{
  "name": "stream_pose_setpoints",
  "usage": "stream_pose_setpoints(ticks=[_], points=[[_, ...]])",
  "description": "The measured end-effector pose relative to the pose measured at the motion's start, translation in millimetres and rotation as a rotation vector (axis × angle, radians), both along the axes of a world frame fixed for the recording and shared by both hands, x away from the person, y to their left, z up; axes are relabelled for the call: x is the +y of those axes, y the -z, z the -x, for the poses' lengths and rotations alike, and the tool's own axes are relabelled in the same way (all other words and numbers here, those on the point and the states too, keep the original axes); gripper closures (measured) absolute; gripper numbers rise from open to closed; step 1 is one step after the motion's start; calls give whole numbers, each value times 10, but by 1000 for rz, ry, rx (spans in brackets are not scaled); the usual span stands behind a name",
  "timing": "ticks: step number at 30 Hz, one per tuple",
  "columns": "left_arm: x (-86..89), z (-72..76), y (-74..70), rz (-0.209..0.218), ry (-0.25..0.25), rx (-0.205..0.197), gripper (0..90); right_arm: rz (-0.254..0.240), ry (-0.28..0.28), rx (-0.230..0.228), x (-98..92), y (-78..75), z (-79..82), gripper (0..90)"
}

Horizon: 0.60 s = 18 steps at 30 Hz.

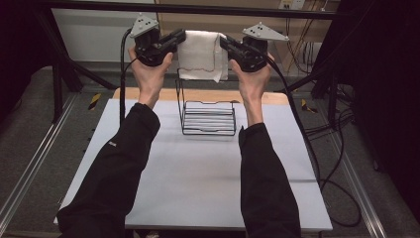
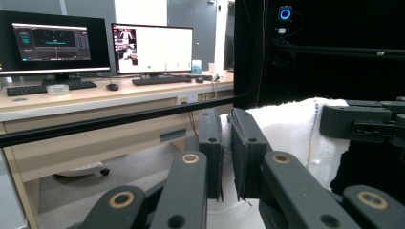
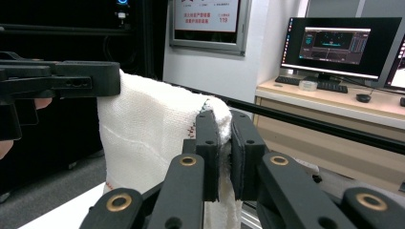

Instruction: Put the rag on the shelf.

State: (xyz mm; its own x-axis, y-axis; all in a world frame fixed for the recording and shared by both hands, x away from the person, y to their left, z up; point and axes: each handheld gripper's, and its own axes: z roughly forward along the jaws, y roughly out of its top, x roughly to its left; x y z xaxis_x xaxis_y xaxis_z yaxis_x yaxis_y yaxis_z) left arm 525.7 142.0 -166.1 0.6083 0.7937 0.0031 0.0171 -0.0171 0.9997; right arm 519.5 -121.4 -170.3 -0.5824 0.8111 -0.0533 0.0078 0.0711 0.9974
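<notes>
Towel held taut above the wire rack

Both the left gripper (image 1: 179, 38) and right gripper (image 1: 225, 43) are clamped on the white towel's (image 1: 200, 52) top corners — stretched flat, likely for draping over the rack (image 1: 208, 118) on the table (image 1: 198, 173).

High view looks down the table (image 1: 198, 168); both gripper views, close, share the white towel (image 1: 200, 52)

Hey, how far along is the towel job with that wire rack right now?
Done: the white towel is picked up, with the left gripper and right gripper each shut on a top corner. In hand: it hangs stretched between them, above the black wire rack on the table. Left, most likely: lowering and draping it over the rack, which is bare, then letting go.
</notes>
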Motion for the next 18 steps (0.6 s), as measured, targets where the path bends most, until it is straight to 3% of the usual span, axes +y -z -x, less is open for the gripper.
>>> stream_pose_setpoints(ticks=[18], points=[[-74, -25, 294, -28, 24, 38, 835, 19, 6, 48, -93, 277, -26, 836]])
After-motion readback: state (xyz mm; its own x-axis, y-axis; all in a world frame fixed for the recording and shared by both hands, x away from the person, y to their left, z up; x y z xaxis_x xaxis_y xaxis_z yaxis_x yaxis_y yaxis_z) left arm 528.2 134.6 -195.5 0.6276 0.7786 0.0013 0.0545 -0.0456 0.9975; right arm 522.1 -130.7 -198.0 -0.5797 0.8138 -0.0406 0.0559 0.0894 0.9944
